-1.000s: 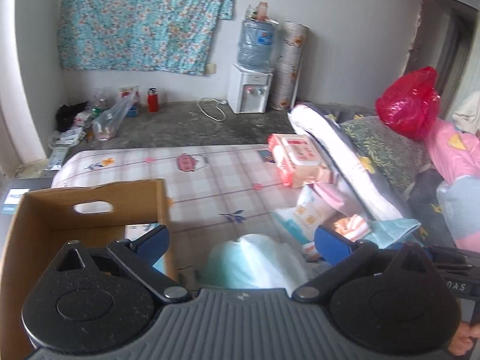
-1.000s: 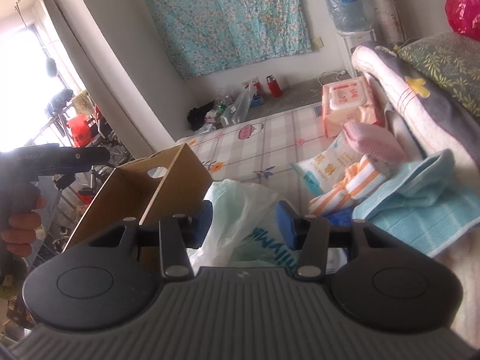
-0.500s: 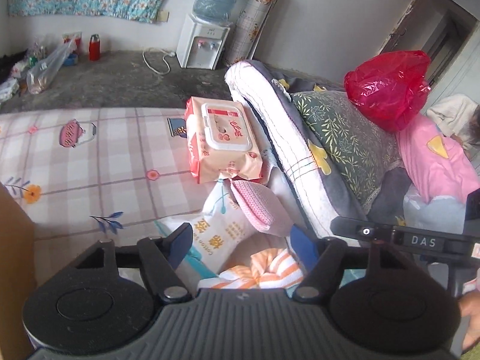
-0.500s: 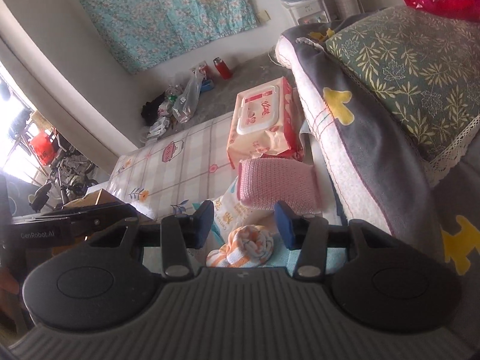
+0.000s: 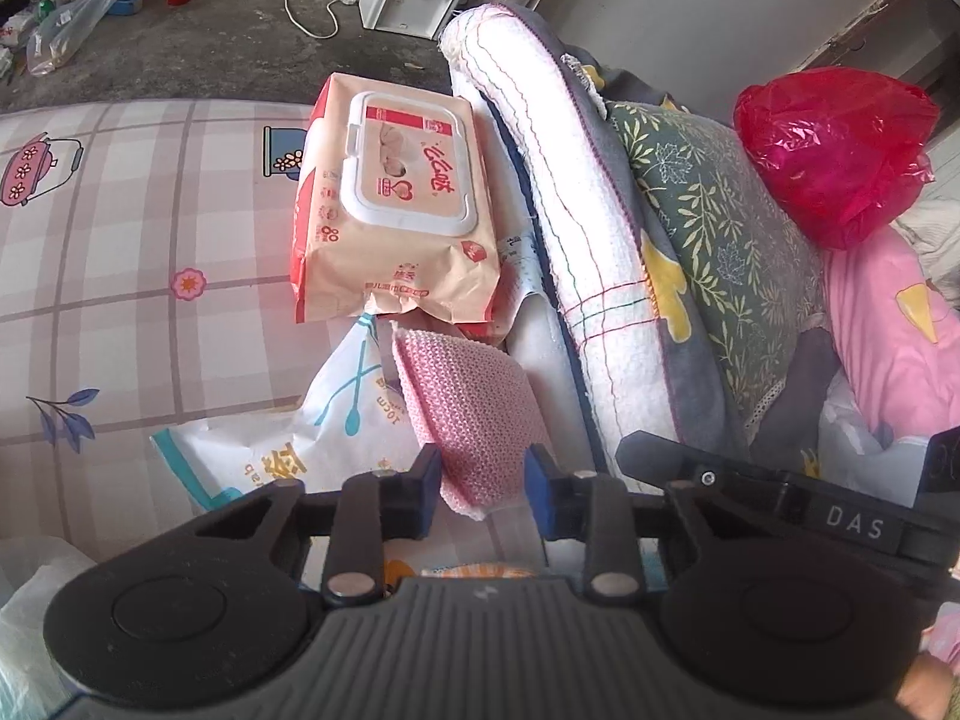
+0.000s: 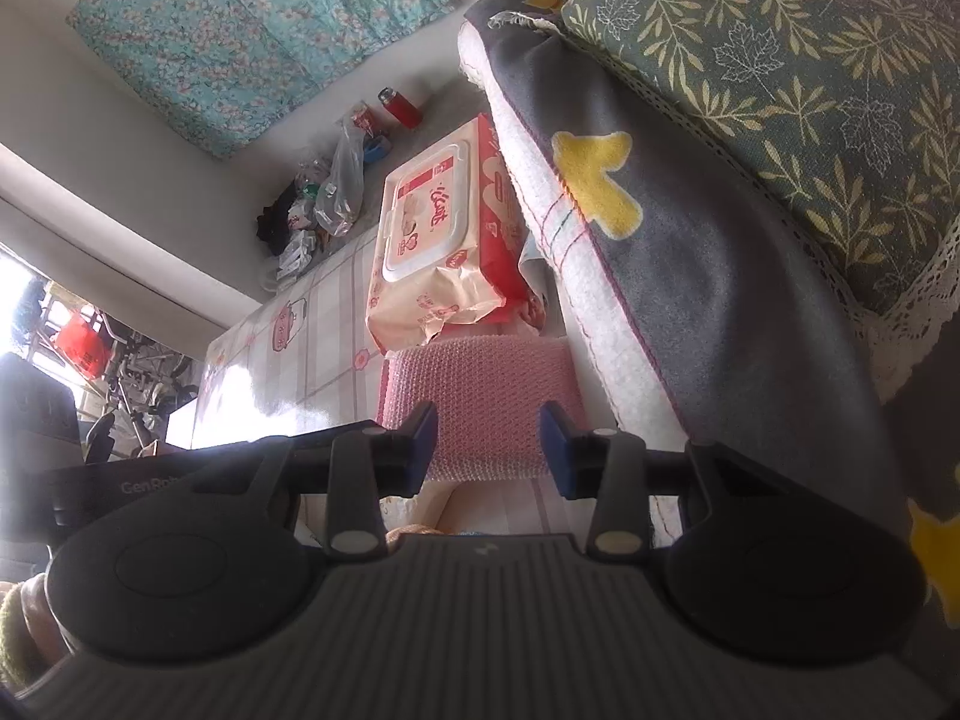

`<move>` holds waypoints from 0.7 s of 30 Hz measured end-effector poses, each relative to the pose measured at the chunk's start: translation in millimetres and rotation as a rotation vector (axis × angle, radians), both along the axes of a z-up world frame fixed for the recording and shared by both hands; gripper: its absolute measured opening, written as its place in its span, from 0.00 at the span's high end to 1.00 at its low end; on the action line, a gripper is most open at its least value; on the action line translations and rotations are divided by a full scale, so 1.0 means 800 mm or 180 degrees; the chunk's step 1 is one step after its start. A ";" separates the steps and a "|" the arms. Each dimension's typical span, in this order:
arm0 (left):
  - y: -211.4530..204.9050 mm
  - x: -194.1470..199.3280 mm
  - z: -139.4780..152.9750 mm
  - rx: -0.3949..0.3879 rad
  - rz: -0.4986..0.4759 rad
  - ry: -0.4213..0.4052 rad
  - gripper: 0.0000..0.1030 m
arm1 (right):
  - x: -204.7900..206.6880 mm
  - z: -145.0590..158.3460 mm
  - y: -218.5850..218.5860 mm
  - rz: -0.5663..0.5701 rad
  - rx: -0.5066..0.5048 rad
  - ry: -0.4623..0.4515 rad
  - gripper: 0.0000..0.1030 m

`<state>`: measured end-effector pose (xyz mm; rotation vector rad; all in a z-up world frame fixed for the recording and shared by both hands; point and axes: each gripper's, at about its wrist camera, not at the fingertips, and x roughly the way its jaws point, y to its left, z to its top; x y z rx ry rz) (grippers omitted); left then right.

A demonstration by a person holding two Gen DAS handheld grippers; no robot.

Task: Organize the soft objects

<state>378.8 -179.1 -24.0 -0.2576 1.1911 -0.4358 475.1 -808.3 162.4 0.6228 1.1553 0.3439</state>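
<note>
Left wrist view, left to right. One checked bed sheet [image 5: 150,228] with small printed flowers and pots. On it, one white printed packet [image 5: 288,444], lying flat, partly under the other things. One pack of wet wipes [image 5: 396,204] with a white flip lid sits beyond it, its near crimped end just over the far end of one folded pink knitted cloth [image 5: 474,414]. The left gripper [image 5: 483,480] has its two blue-tipped fingers on either side of the cloth's near end — jaws closed in on it, both pads touching the knit. Right of the cloth: one rolled white and grey quilt [image 5: 576,222], one leaf-print pillow [image 5: 720,228] on top, one red plastic bag [image 5: 834,150] further right, pink bedding past that. An orange-striped bit of fabric shows just under the gripper body; too little to name.

Right wrist view. Same cloth [image 6: 486,396], seen broadside, lying between wipes pack [image 6: 438,240] and quilt [image 6: 630,276]. The right gripper [image 6: 487,441] straddles it — jaws apart, wider than the left's; whether the pads touch the cloth I cannot tell.
</note>
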 end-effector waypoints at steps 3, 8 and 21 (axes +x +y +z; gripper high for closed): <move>0.001 0.000 -0.002 0.0153 0.0002 -0.0123 0.86 | 0.002 -0.005 -0.005 -0.0025 0.0045 0.0024 0.64; 0.023 0.005 -0.010 0.0182 0.0073 -0.0084 0.89 | 0.009 -0.014 -0.004 -0.0003 0.0153 0.0108 0.62; 0.042 0.017 -0.039 0.0264 0.0161 0.0093 0.97 | 0.051 -0.056 0.037 0.0101 0.0189 0.0389 0.49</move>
